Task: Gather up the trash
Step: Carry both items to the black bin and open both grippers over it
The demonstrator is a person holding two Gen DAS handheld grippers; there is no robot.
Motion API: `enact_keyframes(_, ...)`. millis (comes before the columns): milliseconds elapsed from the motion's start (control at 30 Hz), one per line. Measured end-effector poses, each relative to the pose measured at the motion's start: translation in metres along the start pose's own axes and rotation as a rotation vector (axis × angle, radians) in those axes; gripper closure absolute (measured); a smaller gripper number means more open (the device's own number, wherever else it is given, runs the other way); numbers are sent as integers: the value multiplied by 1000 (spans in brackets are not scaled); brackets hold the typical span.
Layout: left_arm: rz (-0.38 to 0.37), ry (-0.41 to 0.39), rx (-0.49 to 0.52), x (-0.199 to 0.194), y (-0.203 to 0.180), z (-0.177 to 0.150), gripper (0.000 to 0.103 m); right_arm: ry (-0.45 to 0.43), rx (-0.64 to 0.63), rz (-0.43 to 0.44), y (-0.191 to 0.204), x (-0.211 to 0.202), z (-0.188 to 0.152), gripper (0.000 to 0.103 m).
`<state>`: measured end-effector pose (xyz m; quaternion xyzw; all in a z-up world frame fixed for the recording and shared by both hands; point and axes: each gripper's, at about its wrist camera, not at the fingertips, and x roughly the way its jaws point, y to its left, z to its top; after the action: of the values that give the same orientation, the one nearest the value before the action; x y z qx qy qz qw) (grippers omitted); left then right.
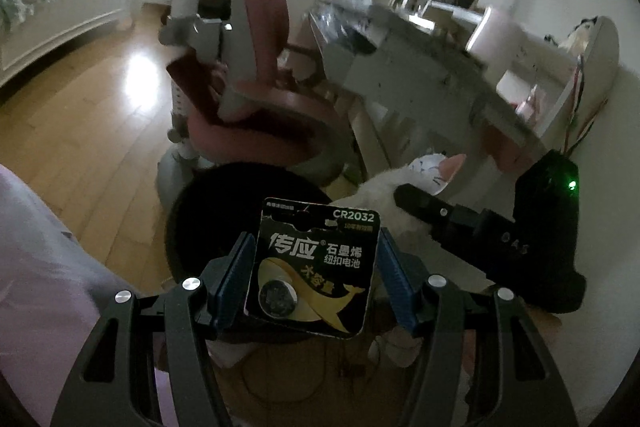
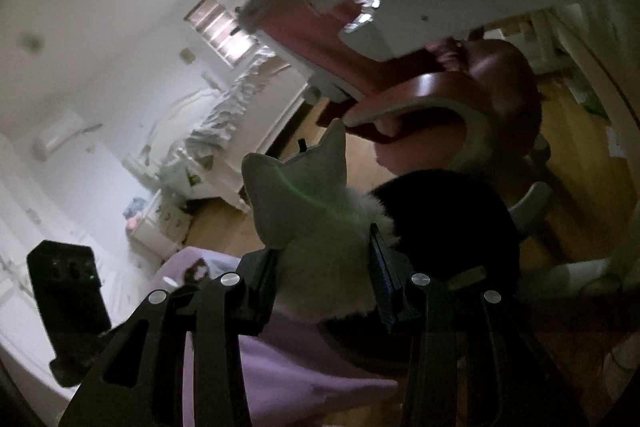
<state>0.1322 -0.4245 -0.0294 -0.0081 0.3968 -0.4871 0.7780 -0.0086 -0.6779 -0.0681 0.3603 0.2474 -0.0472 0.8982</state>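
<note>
My left gripper (image 1: 314,263) is shut on a black and gold CR2032 battery card (image 1: 312,267), held upright above a round black bin (image 1: 224,211) on the wood floor. My right gripper (image 2: 324,275) is shut on a white furry cat-shaped bag (image 2: 316,219), beside the same black bin (image 2: 452,227). In the left wrist view the right gripper's black body (image 1: 500,231) shows at the right, holding the white cat bag (image 1: 404,183) near the bin's rim.
A pink and grey desk chair (image 1: 256,67) stands just behind the bin. A cluttered grey desk (image 1: 420,67) is at the right. A white bed (image 1: 60,3) stands at the far left. Lilac fabric (image 2: 288,359) lies below the grippers.
</note>
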Motion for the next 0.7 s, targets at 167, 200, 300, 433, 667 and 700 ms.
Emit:
enact_keyframes(167, 14, 39, 2, 24, 0, -4, 42, 15, 23, -7, -11, 0, -5, 62)
enact_keyframes(200, 16, 43, 2, 26, 0, -4, 43, 19, 28, -8, -13, 0, -6, 62)
enact_keyframes(300, 22, 55, 8, 38, -2, -3, 42, 30, 47, -14, -20, 0, -9, 62)
enact_keyframes(433, 26, 62, 11, 48, -4, -1, 42, 31, 65, -23, -27, 0, -7, 62)
enact_keyframes(667, 73, 41, 6, 51, -6, 5, 15, 0, 94, -52, -33, -7, -3, 38)
enact_keyframes(700, 78, 15, 0, 44, -5, 6, 13, -5, 91, -55, -32, -8, -2, 36)
